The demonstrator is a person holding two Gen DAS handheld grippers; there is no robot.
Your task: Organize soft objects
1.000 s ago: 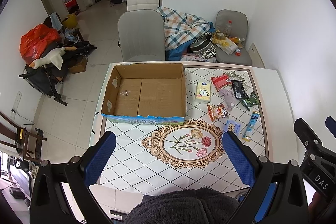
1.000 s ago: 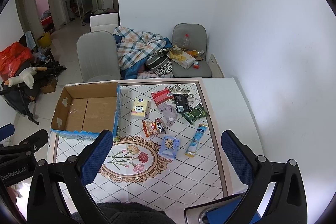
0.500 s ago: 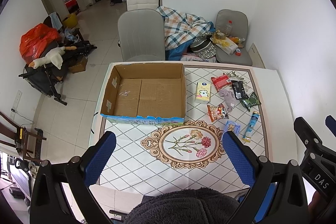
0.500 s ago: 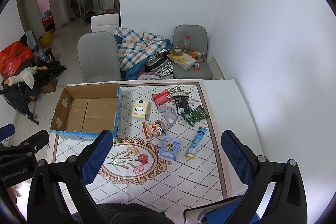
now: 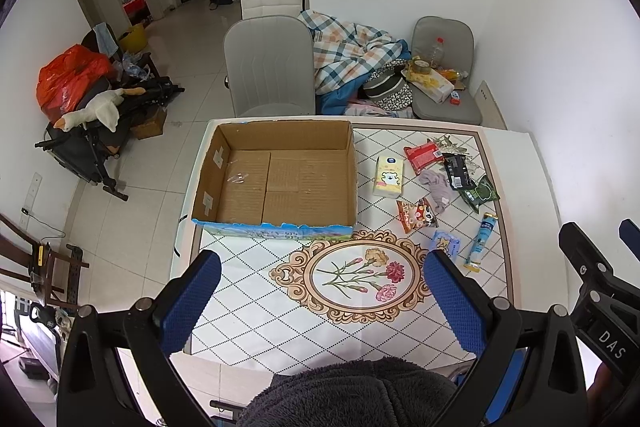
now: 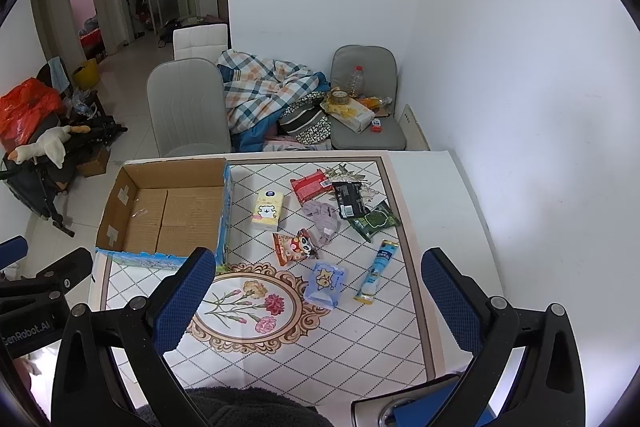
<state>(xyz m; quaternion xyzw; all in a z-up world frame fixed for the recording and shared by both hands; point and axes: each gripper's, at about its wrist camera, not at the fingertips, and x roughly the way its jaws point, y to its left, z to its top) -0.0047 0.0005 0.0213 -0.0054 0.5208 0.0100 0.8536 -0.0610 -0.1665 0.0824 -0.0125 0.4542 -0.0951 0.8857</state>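
An open empty cardboard box [image 5: 276, 175] [image 6: 168, 211] sits at the table's far left. To its right lie a yellow tissue pack [image 5: 388, 175] [image 6: 267, 209], a red packet [image 6: 311, 185], a grey cloth [image 5: 436, 187] [image 6: 322, 219], a black packet [image 6: 348, 199], a green packet [image 6: 374, 221], an orange snack bag [image 6: 292, 247], a light blue pack [image 6: 325, 283] and a blue tube [image 6: 376, 271]. My left gripper [image 5: 320, 301] and right gripper [image 6: 320, 301] are both open and empty, high above the table's near edge.
The table wears a diamond-pattern cloth with a floral medallion [image 5: 360, 275]. Grey chairs [image 5: 268, 67] stand behind the table, one holding a plaid blanket [image 5: 352, 47]. A white wall [image 6: 520, 67] is to the right. Clutter sits on the floor at the left.
The right wrist view has shifted slightly closer to the table; the left view is nearly unchanged. Nothing on the table has moved.
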